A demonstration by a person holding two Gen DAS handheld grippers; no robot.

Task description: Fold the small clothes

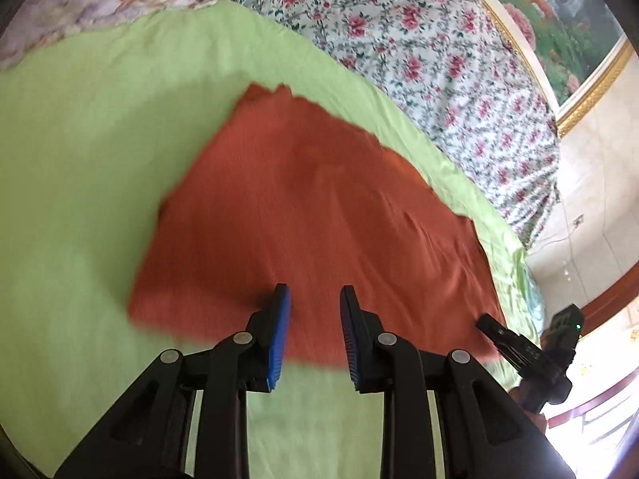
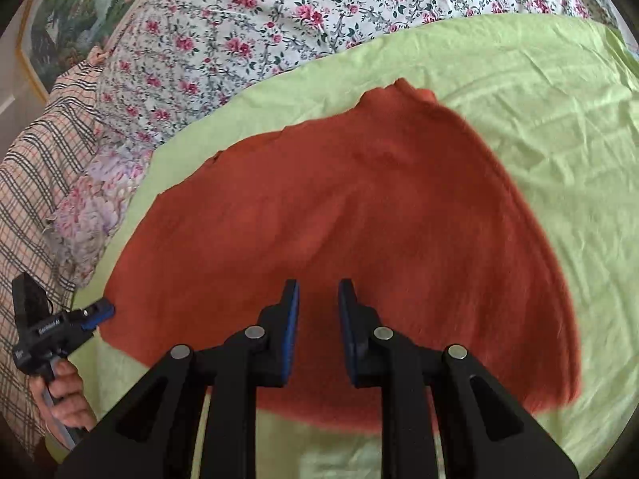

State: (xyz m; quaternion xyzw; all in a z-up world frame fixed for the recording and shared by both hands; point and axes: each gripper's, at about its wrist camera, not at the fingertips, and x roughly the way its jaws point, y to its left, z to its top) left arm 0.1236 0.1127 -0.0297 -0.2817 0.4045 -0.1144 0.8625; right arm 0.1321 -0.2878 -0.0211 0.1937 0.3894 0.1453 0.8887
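A rust-orange garment (image 1: 319,199) lies flat, folded over with layered edges at its far side, on a light green sheet (image 1: 80,159). My left gripper (image 1: 315,293) hovers over the garment's near edge, its blue-padded jaws apart with nothing between them. In the right wrist view the same garment (image 2: 359,207) fills the middle. My right gripper (image 2: 319,285) hangs over its near part, jaws a little apart and empty. The left gripper (image 2: 100,312) shows at that view's left edge, held by a hand (image 2: 66,395). The right gripper (image 1: 493,329) shows at the left wrist view's right edge.
A floral duvet (image 1: 419,48) is bunched along the far side of the green sheet (image 2: 539,99). Plaid fabric (image 2: 36,183) and a pale floral cloth (image 2: 92,207) lie at the left. A gold-framed picture (image 1: 579,20) hangs on the wall. The bed's edge drops to a tiled floor (image 1: 591,207).
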